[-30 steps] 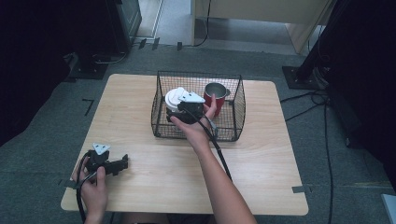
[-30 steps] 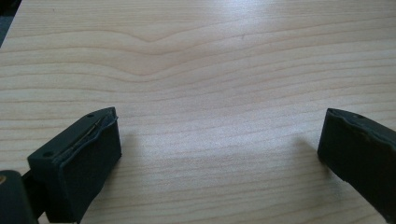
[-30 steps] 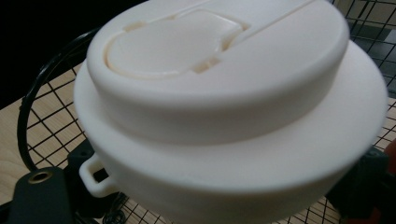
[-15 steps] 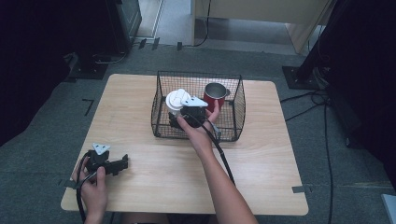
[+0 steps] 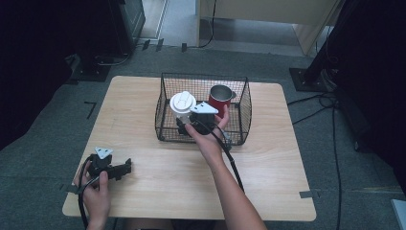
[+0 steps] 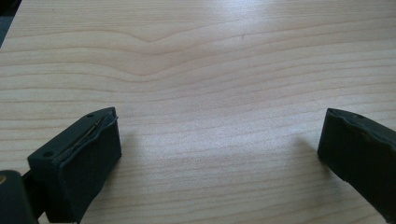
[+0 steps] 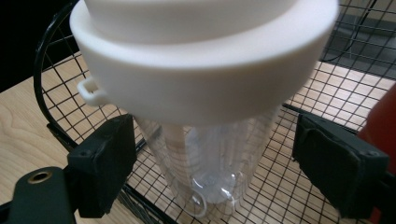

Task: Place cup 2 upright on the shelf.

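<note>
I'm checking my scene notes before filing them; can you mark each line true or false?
1. The red mug stands inside the wire basket. True.
2. The clear cup has no lid. False: a white lid sits on it.
3. The left gripper has its jaws wide apart over bare table. True.
4. The left gripper is reaching into the basket. False: it is at the table's near left corner, well away from the basket.
5. The right gripper has one jaw on each side of the clear cup. True.
</note>
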Action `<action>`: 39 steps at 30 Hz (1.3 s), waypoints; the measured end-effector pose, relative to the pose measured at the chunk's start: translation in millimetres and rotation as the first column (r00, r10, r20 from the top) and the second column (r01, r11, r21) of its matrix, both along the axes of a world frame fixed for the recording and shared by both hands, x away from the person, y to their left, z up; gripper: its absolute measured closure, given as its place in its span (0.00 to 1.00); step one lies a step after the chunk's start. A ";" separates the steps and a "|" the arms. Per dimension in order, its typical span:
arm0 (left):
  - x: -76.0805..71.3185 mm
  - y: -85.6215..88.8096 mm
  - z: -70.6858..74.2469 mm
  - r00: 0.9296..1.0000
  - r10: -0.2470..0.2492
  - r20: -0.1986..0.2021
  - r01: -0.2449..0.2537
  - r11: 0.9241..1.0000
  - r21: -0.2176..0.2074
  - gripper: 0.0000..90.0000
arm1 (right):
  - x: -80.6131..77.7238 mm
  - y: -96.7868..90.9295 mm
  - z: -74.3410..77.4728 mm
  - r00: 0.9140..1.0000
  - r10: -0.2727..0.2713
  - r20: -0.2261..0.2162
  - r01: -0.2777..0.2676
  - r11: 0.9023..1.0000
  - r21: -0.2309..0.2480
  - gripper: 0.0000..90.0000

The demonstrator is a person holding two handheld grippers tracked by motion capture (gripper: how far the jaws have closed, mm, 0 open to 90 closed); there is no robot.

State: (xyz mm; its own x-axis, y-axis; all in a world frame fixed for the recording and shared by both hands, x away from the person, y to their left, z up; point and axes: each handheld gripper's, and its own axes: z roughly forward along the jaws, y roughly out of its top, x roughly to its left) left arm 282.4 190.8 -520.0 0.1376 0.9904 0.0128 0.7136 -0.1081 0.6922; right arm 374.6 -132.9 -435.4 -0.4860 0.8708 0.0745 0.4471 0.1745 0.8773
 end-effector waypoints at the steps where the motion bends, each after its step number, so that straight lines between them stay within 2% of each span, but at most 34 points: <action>1: 0.0 0.0 0.0 1.000 0.000 0.000 0.000 1.000 0.000 0.00 | -1.6 -2.2 -0.1 1.000 -0.001 0.000 0.001 1.000 0.003 0.16; 10: 0.0 -0.2 -0.1 1.000 0.002 0.001 -0.002 1.000 -0.002 0.00 | -11.0 -17.4 0.2 1.000 -0.019 0.004 0.019 1.000 0.009 0.16; 21: 0.0 -0.2 -0.1 1.000 0.002 0.001 -0.002 1.000 -0.002 0.00 | -29.9 -39.5 4.8 0.999 -0.031 0.012 0.031 0.999 0.024 0.16; 39: 0.0 -0.1 -0.1 1.000 0.001 0.002 -0.001 1.000 0.000 0.00 | -60.1 -70.4 12.9 0.997 -0.065 0.050 0.065 0.998 -0.001 0.16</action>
